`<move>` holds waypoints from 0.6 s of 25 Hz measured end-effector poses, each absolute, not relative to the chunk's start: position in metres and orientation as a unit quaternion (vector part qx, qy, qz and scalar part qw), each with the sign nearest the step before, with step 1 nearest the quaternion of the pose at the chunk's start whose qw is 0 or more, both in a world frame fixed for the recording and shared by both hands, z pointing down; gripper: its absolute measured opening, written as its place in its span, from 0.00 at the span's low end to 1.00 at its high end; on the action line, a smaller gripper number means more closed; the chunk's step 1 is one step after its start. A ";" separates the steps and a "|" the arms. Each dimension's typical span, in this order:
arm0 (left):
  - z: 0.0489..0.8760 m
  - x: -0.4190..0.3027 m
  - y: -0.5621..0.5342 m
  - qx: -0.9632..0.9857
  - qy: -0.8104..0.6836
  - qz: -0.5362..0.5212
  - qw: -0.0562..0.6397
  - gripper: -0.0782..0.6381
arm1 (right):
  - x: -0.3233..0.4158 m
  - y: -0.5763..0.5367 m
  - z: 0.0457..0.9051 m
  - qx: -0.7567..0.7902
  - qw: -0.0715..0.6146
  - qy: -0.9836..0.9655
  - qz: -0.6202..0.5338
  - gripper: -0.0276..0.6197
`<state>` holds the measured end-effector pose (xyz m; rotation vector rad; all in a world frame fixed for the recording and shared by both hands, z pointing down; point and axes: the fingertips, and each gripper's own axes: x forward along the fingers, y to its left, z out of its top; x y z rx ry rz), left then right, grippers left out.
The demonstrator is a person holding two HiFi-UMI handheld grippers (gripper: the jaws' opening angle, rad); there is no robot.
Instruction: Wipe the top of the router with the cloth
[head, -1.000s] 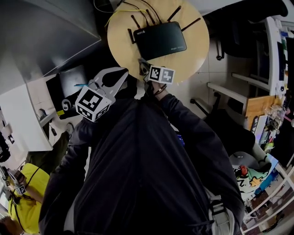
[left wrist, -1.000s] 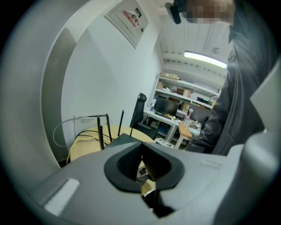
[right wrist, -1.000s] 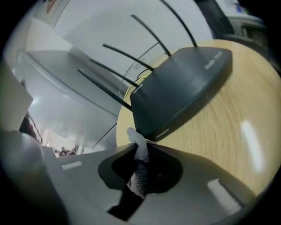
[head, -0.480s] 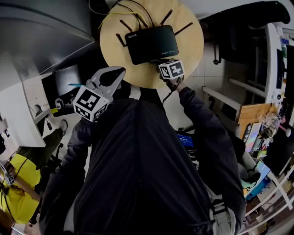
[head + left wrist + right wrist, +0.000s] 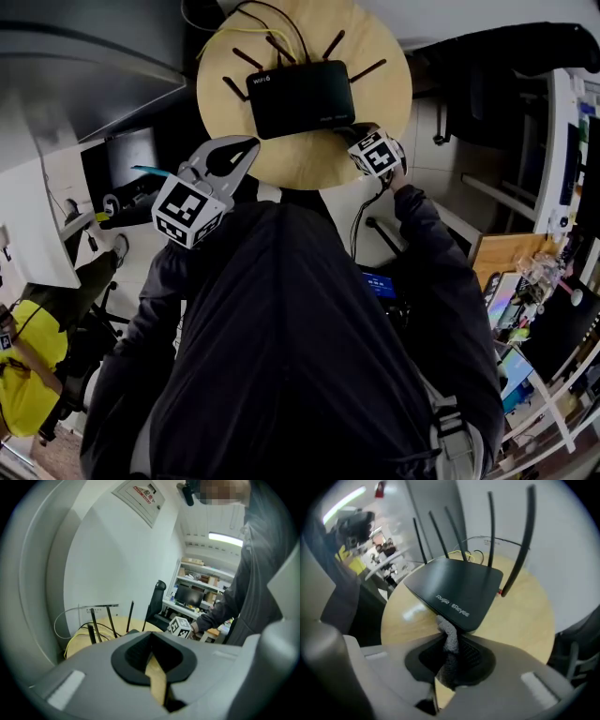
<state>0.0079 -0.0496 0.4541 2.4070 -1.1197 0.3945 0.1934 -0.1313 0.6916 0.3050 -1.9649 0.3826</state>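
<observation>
A black router with several antennas lies on a round wooden table. My right gripper is at the router's near right corner, with its marker cube just behind it. In the right gripper view the router fills the middle. That gripper is shut on a grey cloth, whose tip touches the router's front edge. My left gripper hovers at the table's near left rim, away from the router. It is shut with nothing in it.
Yellow and black cables loop behind the router. Tall antennas rise at its back. A dark chair stands right of the table and a white desk to the left. A person in yellow sits at the lower left.
My right gripper has moved to the right along the router's near edge with the cloth, from the middle to the right corner. The left gripper has stayed put.
</observation>
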 end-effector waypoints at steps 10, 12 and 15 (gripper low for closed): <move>0.454 0.005 -0.054 0.851 -0.449 0.139 0.236 0.10 | 0.191 -0.238 0.682 0.136 0.515 -0.844 0.058 0.09; 0.454 0.004 -0.052 0.847 -0.454 0.140 0.238 0.10 | 0.180 -0.250 0.685 0.130 0.511 -0.848 0.048 0.09; 0.453 0.001 -0.049 0.842 -0.462 0.139 0.242 0.10 | 0.171 -0.248 0.688 0.102 0.518 -0.848 0.039 0.09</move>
